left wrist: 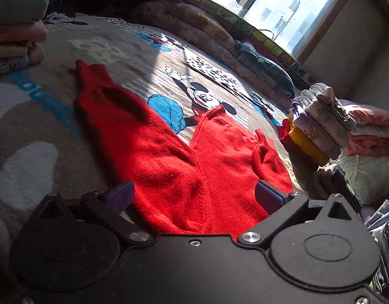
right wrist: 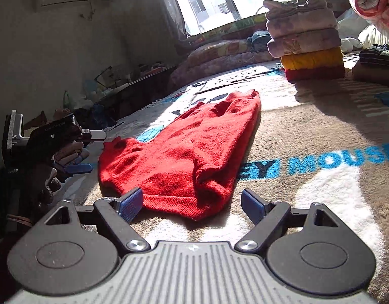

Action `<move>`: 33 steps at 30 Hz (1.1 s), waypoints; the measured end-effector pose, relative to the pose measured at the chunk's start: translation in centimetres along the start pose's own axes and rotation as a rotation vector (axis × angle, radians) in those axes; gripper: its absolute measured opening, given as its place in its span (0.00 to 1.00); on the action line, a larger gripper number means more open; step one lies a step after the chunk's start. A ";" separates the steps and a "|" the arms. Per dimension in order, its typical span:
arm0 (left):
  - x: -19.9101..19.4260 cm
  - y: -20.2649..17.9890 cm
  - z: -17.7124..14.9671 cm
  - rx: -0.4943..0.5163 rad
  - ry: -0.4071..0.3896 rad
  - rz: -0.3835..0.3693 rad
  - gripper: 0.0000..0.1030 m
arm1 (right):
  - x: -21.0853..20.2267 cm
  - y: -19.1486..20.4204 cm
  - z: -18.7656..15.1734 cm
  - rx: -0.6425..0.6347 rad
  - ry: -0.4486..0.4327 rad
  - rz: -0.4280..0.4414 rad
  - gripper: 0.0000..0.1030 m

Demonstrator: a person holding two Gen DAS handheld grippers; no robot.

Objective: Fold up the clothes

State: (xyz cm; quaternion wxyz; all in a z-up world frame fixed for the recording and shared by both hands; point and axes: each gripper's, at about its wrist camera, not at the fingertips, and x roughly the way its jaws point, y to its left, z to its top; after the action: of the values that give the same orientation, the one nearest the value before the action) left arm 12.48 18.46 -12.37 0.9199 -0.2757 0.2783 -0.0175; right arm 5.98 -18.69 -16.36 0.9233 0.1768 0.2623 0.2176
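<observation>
A red knit sweater [left wrist: 169, 157] lies spread on a cartoon-print blanket [left wrist: 42, 126], one sleeve stretched toward the far left. My left gripper [left wrist: 194, 195] hovers open just over its near edge, blue pads wide apart. In the right wrist view the same sweater [right wrist: 184, 147] lies ahead, its ribbed hem close to my right gripper [right wrist: 192, 205], which is open with nothing between its pads. The left gripper [right wrist: 91, 150] shows at the left of that view, held by a gloved hand [right wrist: 45, 177], its fingers apart beside the sweater's edge.
A stack of folded clothes [right wrist: 306, 38] stands on the blanket [right wrist: 308, 131] at the far right; the same stack [left wrist: 318, 124] shows at the right of the left wrist view. Another folded pile [left wrist: 14, 25] sits far left. Rolled bedding [right wrist: 219, 55] lines the window wall. Loose garments [right wrist: 377, 58] lie at the right.
</observation>
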 end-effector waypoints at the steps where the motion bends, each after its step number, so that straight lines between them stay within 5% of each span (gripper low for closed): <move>1: -0.2 0.8 0.0 -0.029 -0.017 0.007 0.98 | 0.2 -0.8 -0.1 0.037 0.007 -0.017 0.81; 5: -0.4 4.1 0.3 -0.137 -0.043 0.052 0.95 | 0.7 -3.3 -0.6 0.171 0.011 -0.004 0.81; 10: 0.2 8.6 1.4 -0.332 -0.056 0.033 0.74 | 1.1 -3.0 -0.9 0.140 0.011 0.001 0.84; 16: 1.7 11.0 3.5 -0.399 -0.075 0.011 0.58 | 1.3 -2.7 -1.0 0.110 0.007 0.012 0.89; 24: 4.8 14.5 6.0 -0.510 -0.078 -0.029 0.22 | 1.5 -2.6 -1.1 0.083 0.006 0.022 0.92; 33: 7.4 14.8 7.9 -0.515 -0.078 -0.039 0.19 | 2.0 -2.4 -1.1 0.054 0.006 0.029 0.98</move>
State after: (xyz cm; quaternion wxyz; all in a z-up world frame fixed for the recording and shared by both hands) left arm 21.01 33.53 -18.25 0.8289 -0.5068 0.2322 0.0468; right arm 7.64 -19.51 -19.07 0.9142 0.2049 0.2683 0.2242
